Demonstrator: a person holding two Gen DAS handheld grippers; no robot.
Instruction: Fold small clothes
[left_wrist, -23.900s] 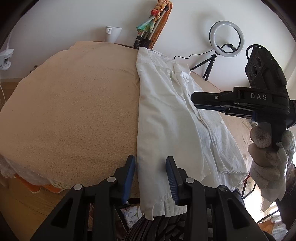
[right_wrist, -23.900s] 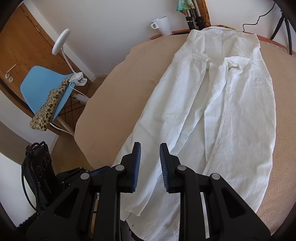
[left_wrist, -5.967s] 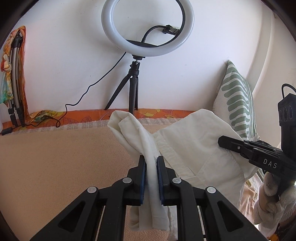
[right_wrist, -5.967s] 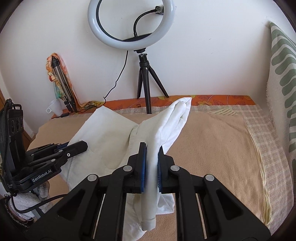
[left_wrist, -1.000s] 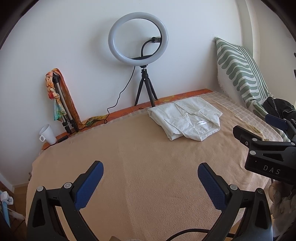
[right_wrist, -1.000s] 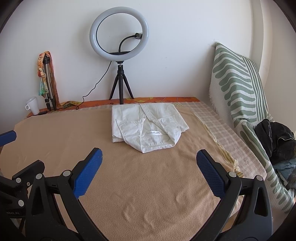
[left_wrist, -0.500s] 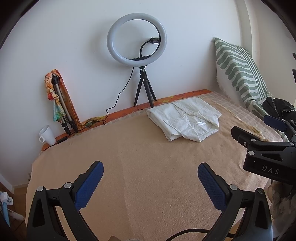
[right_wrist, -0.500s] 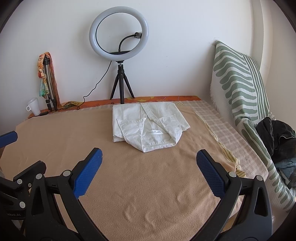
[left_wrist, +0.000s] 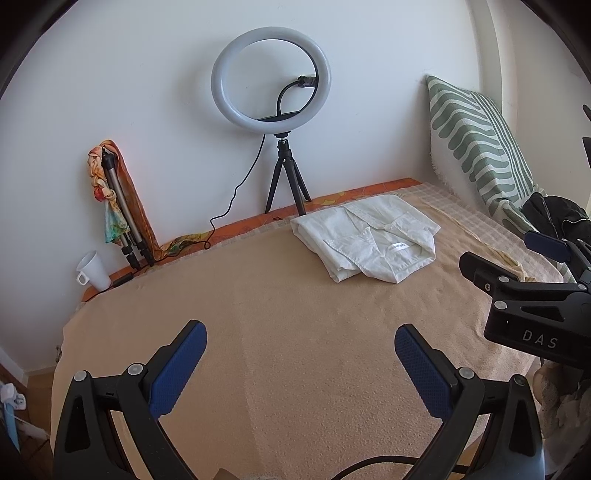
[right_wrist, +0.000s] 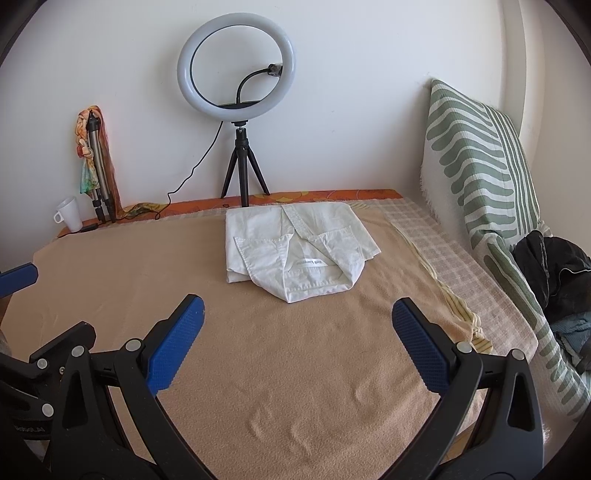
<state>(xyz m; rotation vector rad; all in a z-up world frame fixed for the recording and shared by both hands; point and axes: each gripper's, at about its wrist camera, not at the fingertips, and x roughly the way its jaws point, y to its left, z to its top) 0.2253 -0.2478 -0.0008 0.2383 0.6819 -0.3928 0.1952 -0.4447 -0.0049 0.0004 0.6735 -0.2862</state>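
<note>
A white shirt (left_wrist: 367, 240) lies folded into a small bundle on the beige blanket (left_wrist: 277, 332) at the far side of the bed, collar and label up. It also shows in the right wrist view (right_wrist: 295, 251). My left gripper (left_wrist: 299, 365) is wide open and empty, held well back from the shirt above the blanket. My right gripper (right_wrist: 295, 339) is wide open and empty too, a short way in front of the shirt. The right gripper's body (left_wrist: 532, 306) shows at the right edge of the left wrist view.
A ring light on a small tripod (right_wrist: 240, 110) stands against the wall behind the shirt. A white cup (right_wrist: 68, 214) and a folded tripod with a scarf (right_wrist: 94, 158) stand at the back left. A green striped pillow (right_wrist: 476, 166) and dark clothes (right_wrist: 550, 266) lie at the right.
Over the last second both grippers have stayed wide open and shifted only slightly. Six seconds ago both were shut on the shirt; now it lies folded and released.
</note>
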